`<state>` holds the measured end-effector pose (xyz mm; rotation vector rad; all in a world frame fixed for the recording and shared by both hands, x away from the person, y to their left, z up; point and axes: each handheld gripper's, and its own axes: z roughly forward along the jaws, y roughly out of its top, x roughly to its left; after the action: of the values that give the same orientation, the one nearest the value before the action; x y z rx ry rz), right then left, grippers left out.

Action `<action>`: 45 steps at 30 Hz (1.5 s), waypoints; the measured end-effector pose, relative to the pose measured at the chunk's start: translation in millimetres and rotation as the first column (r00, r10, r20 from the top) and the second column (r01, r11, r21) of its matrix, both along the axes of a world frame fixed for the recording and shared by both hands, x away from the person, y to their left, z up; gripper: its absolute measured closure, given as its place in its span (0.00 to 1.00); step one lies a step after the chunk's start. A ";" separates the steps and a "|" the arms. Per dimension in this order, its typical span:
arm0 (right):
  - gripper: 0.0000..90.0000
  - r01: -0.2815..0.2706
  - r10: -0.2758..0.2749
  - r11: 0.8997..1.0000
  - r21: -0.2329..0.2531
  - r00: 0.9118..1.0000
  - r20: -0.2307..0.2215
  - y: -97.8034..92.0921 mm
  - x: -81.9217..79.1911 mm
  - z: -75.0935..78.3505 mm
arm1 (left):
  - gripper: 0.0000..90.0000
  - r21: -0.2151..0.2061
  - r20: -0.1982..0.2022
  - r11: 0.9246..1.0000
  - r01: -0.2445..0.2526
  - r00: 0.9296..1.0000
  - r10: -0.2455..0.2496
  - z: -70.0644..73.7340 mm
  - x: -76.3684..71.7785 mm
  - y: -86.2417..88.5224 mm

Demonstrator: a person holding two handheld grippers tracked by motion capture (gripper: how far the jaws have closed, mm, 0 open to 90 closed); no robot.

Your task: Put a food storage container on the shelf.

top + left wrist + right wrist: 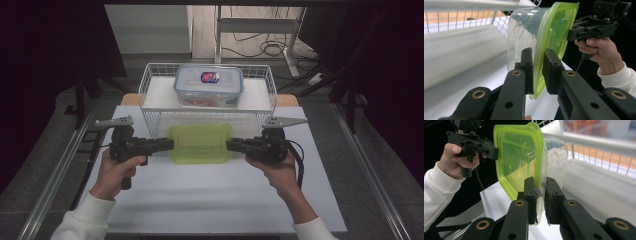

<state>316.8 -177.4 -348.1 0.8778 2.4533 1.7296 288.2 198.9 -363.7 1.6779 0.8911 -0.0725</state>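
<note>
A clear food container with a lime-green lid (200, 142) hangs level between both grippers, just in front of the white wire basket (150, 87). My left gripper (171, 145) is shut on the lid's left edge, and in the left gripper view its jaws (538, 53) pinch the green rim (554, 32) beside the clear body (522, 32). My right gripper (228, 145) is shut on the opposite edge, where its jaws (539, 182) clamp the lid (516, 162). Each gripper view shows the other hand and its gripper (596, 26) (472, 142) beyond the lid.
A second clear box with a blue-rimmed lid (209, 85) and food inside sits in the wire basket, behind and above the held container. The white tabletop (210, 200) stretches toward the person. Metal rails (55, 170) run along both table sides.
</note>
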 end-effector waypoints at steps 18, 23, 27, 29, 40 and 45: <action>0.90 0.011 -0.011 0.999 0.048 1.000 0.009 1.0 29.7 46.7 | 0.89 -0.006 0.043 1.000 0.009 0.999 -0.008 47.1 37.7 3.4; 0.90 0.022 -0.023 0.998 0.055 1.000 0.010 -0.2 39.2 55.2 | 0.89 -0.005 0.048 1.000 0.009 0.999 -0.009 57.3 48.9 1.6; 0.90 0.019 -0.020 0.998 0.059 1.000 0.018 -2.4 47.7 66.7 | 0.90 -0.008 0.046 1.000 0.024 0.999 -0.023 67.7 63.4 0.5; 0.91 0.023 -0.025 0.997 0.074 0.999 0.021 -4.2 53.8 72.6 | 0.90 -0.003 0.045 1.000 0.022 0.999 -0.022 73.7 72.2 -0.9; 0.91 0.042 -0.040 0.995 0.095 0.999 -0.024 -5.5 94.7 105.6 | 0.90 -0.021 0.002 0.999 0.036 0.999 -0.036 97.2 125.2 -0.6; 0.91 0.065 -0.060 0.991 0.115 0.997 -0.054 -3.5 114.8 106.3 | 0.90 -0.006 -0.018 1.000 0.028 0.999 -0.028 105.0 146.8 0.5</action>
<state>431.7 -180.9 -241.8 1.0092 2.3475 1.8675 434.9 199.3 -258.7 1.6871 0.8799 -0.1092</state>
